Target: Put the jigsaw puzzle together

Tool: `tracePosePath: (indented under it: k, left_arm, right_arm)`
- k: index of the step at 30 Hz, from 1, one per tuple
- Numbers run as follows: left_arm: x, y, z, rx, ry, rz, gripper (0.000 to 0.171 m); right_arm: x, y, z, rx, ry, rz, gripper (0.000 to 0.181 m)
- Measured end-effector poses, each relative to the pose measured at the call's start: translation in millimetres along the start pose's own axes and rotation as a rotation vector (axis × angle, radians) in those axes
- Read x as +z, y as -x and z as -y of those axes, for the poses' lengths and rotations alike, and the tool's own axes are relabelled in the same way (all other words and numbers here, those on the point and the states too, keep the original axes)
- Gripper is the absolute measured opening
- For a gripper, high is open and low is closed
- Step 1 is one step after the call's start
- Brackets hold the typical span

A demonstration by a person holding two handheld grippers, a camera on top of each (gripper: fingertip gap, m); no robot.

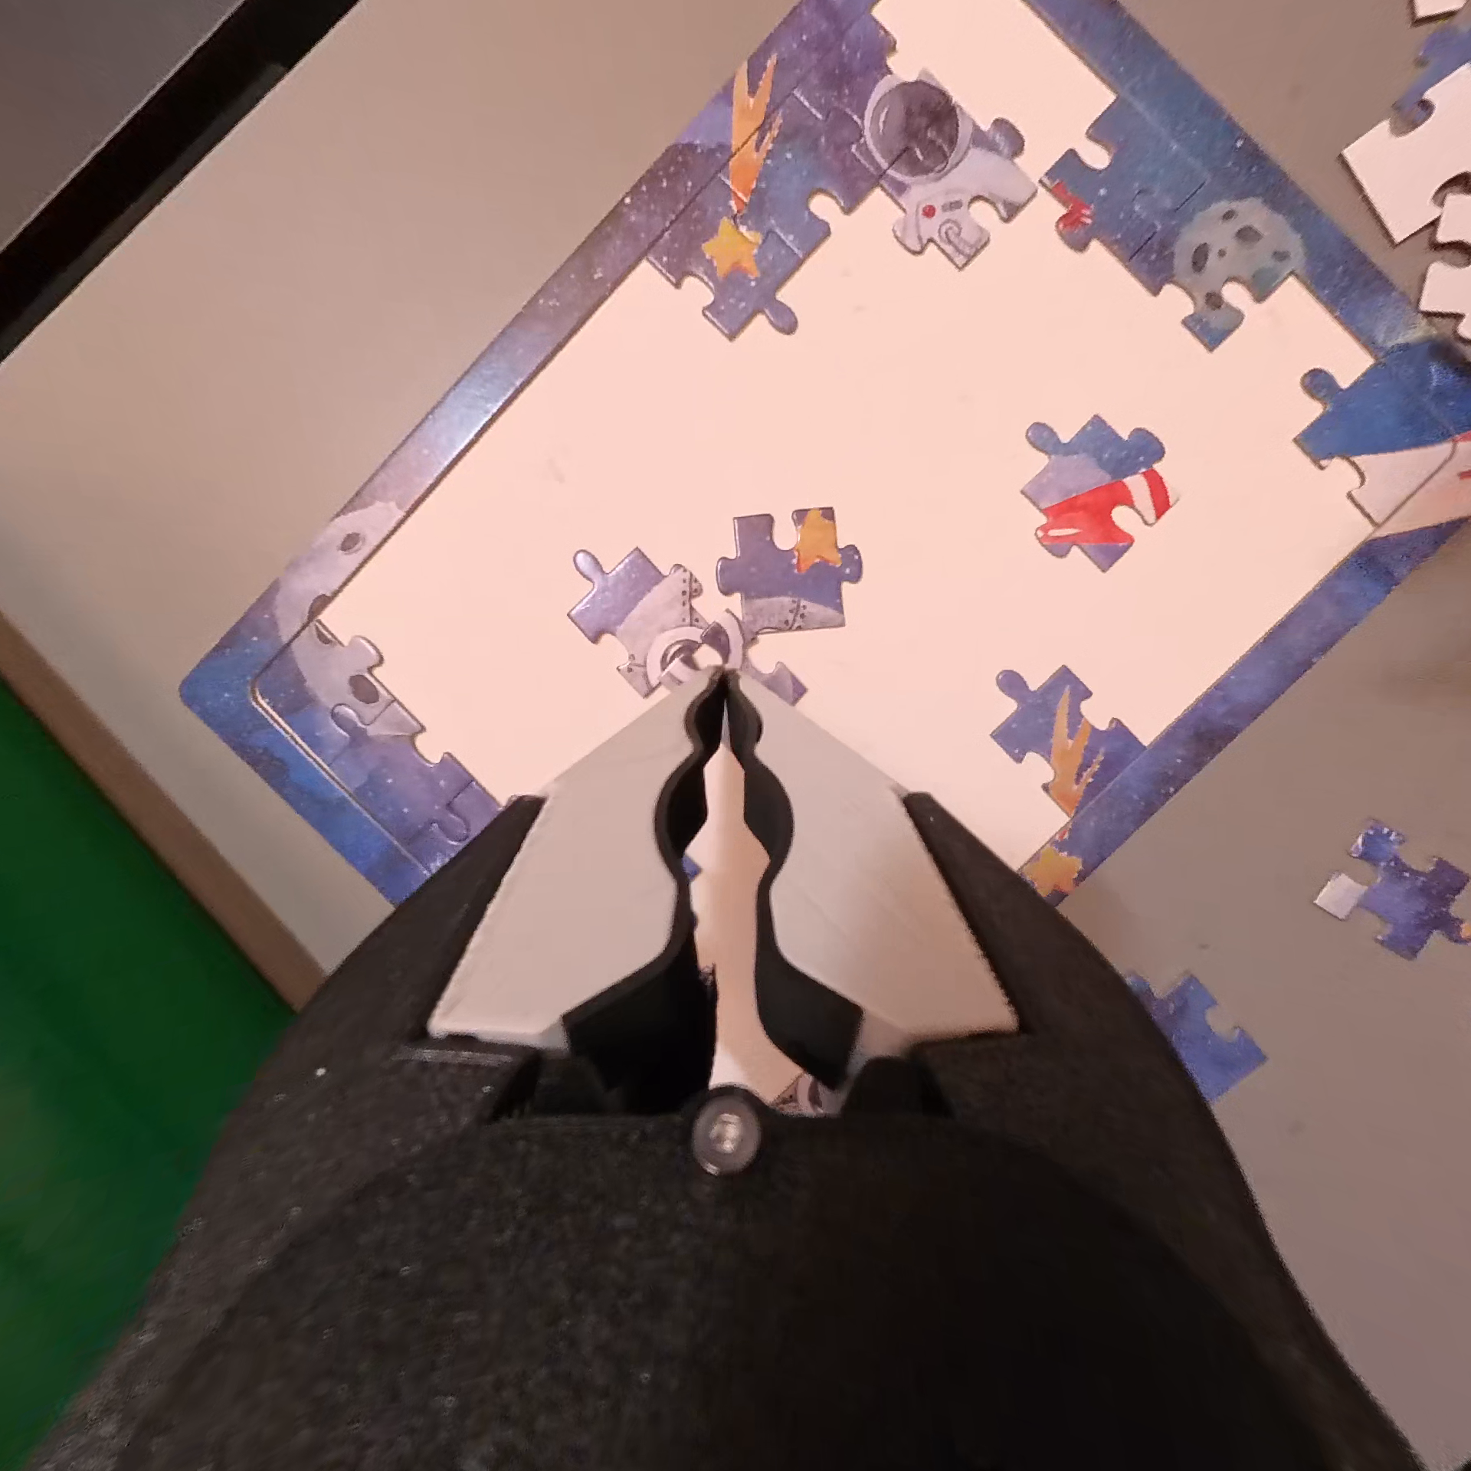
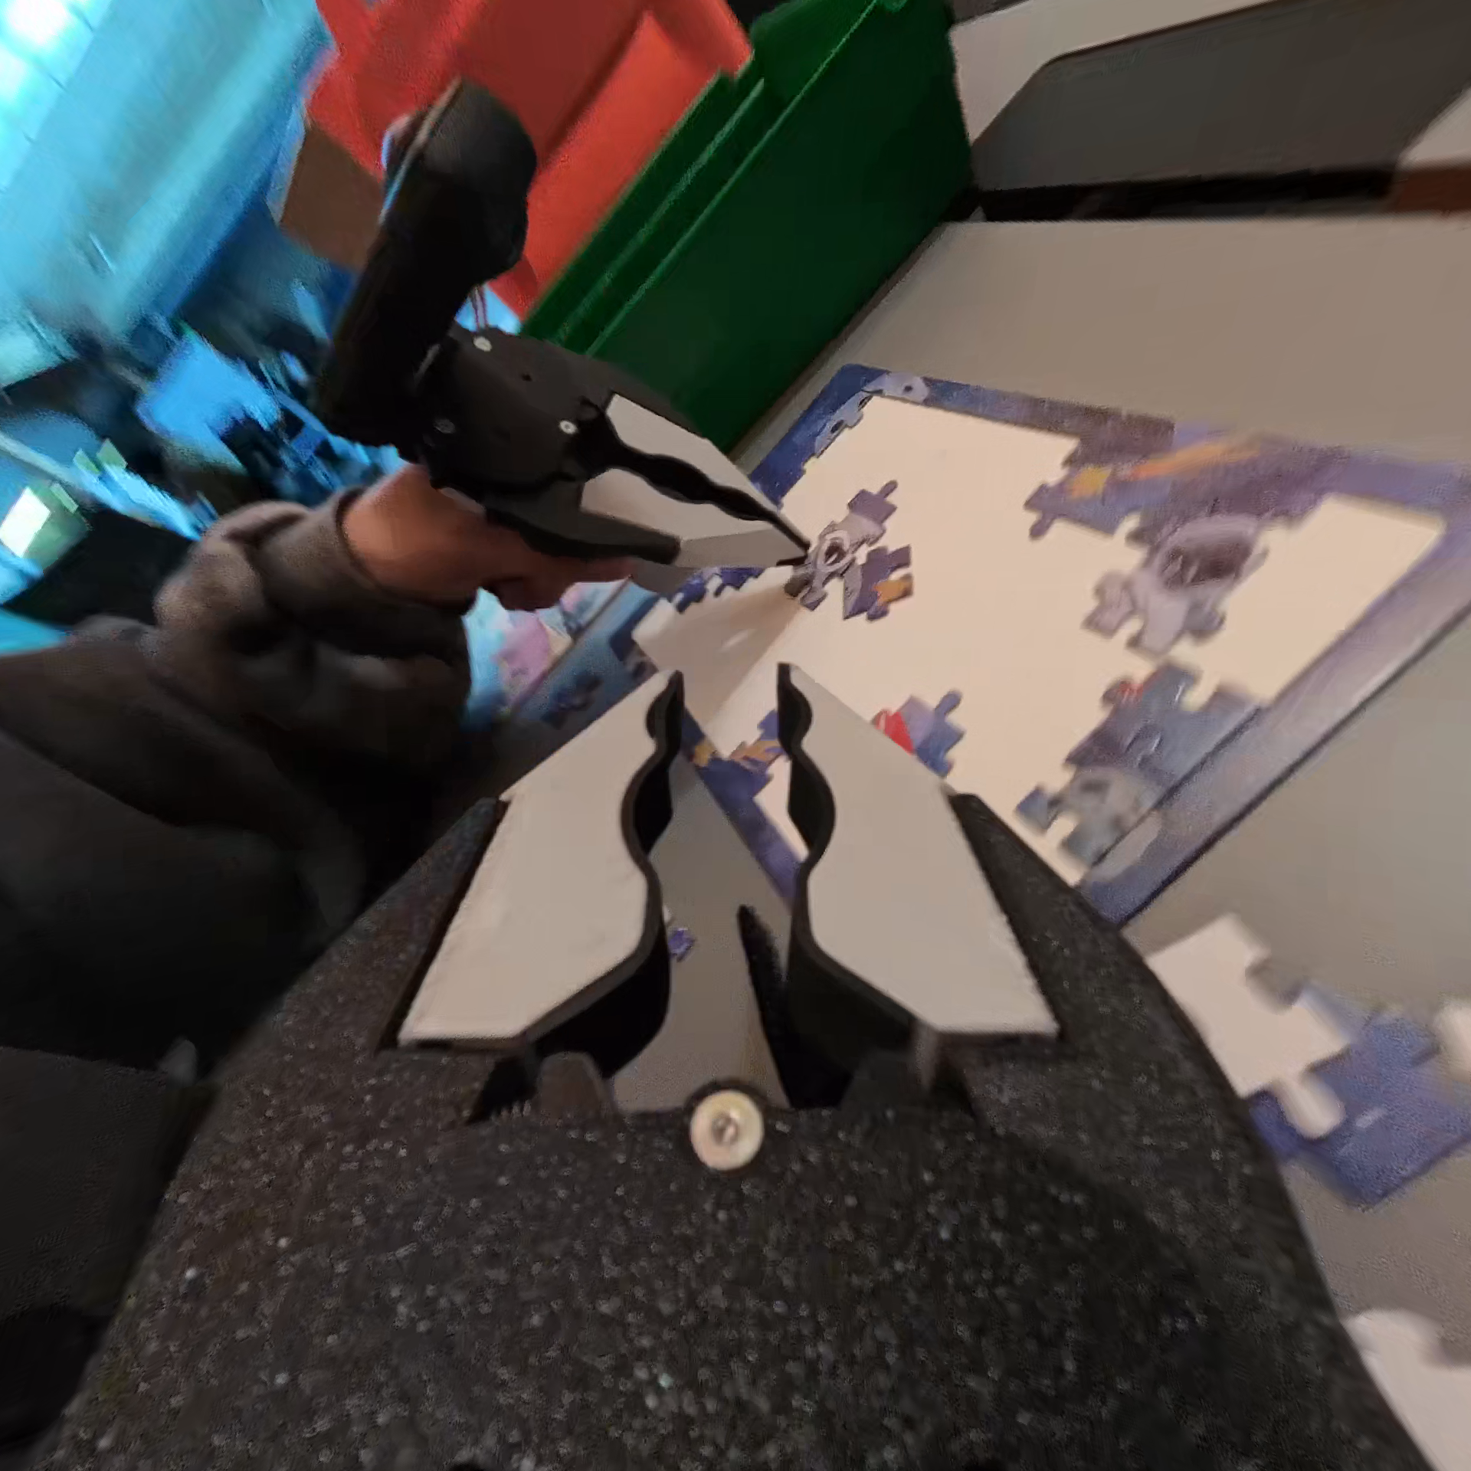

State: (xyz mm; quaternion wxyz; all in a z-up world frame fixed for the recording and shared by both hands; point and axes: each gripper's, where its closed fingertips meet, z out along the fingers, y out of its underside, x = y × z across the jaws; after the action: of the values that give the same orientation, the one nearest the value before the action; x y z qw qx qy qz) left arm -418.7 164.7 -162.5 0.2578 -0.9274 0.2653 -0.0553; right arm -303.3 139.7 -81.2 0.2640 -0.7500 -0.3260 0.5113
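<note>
The blue-framed puzzle tray [image 1: 477,382] lies on the grey table and is only partly filled. Two loose astronaut pieces, a left one [image 1: 637,613] and a right one with a star [image 1: 788,581], lie side by side in it. My left gripper [image 1: 724,678] is shut, and its tips touch the spot where these two pieces meet. I see nothing between the pads. The right wrist view shows the same: the left gripper [image 2: 800,549] has closed tips at the edge of the grey piece [image 2: 840,557]. My right gripper [image 2: 731,683] is open and empty above the tray's near edge [image 2: 1035,414].
A red-striped piece [image 1: 1102,493] and a comet piece [image 1: 1059,740] lie loose in the tray. Blue pieces [image 1: 1409,899] and white face-down pieces [image 1: 1409,151] lie on the table beside it. A green bin [image 2: 756,199] stands past the table edge. A person's hand [image 2: 446,541] holds the left gripper. Spacing between my two grippers at the tips: around 15 cm.
</note>
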Motion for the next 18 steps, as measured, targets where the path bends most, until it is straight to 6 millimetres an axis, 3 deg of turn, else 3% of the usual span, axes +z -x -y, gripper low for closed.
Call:
tracePosePath:
  k: [2, 4, 7, 9, 12, 18]
  left_arm:
    - [1.1, -0.2, -2.2, 0.006, -0.011, 0.010, 0.000]
    - [1.5, -0.2, -4.1, -0.001, -0.024, 0.011, 0.000]
    - [-2.9, 2.8, -3.9, -0.011, -0.051, 0.023, 0.000]
    - [-6.8, 3.2, -1.6, -0.012, -0.069, 0.027, 0.000]
    - [-7.2, -3.2, 1.4, 0.002, -0.086, 0.016, 0.000]
    - [6.4, -3.7, -4.3, 0.009, -0.054, 0.028, 0.000]
  right_arm:
    - [17.5, -0.7, 18.6, -0.150, 0.094, -0.012, 0.009]
    - [48.7, -8.8, 34.0, -0.313, 0.178, -0.023, 0.000]
    - [106.6, -32.4, 24.1, -0.435, 0.371, -0.022, 0.000]
    - [134.6, -42.7, 14.1, -0.445, 0.447, -0.026, 0.000]
    - [151.7, -53.1, 7.2, -0.521, 0.487, -0.074, 0.000]
    - [156.2, -58.1, -6.7, -0.573, 0.530, -0.094, 0.000]
